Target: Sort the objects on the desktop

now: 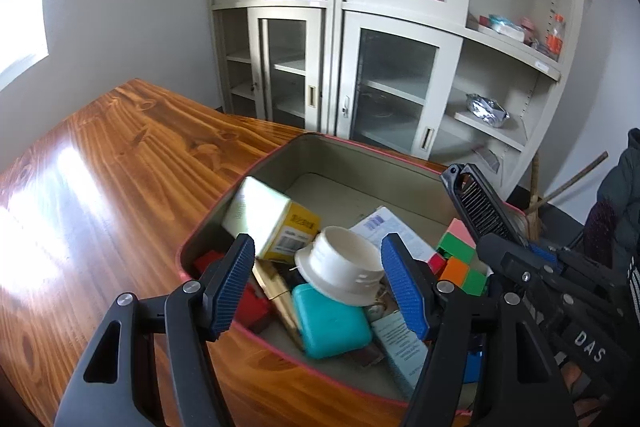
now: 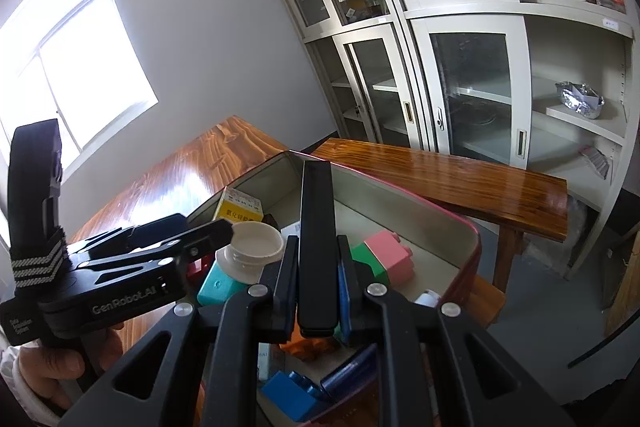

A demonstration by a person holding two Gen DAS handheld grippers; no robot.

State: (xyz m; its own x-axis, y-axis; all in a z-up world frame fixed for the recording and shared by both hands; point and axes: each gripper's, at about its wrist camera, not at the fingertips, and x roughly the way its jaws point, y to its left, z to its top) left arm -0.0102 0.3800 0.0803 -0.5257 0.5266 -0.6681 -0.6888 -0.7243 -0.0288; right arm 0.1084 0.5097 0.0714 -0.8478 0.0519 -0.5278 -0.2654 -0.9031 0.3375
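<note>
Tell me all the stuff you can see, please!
tin box: one, red rim, on the table
table: one, brown wood
white lid: one, on top of the pile in the box
teal case: one, in the box, near side
yellow carton: one, tilted, in the box
cabinets: cream, glass doors, behind
black comb: one, gripped in the right gripper
left gripper: open, over the box
</note>
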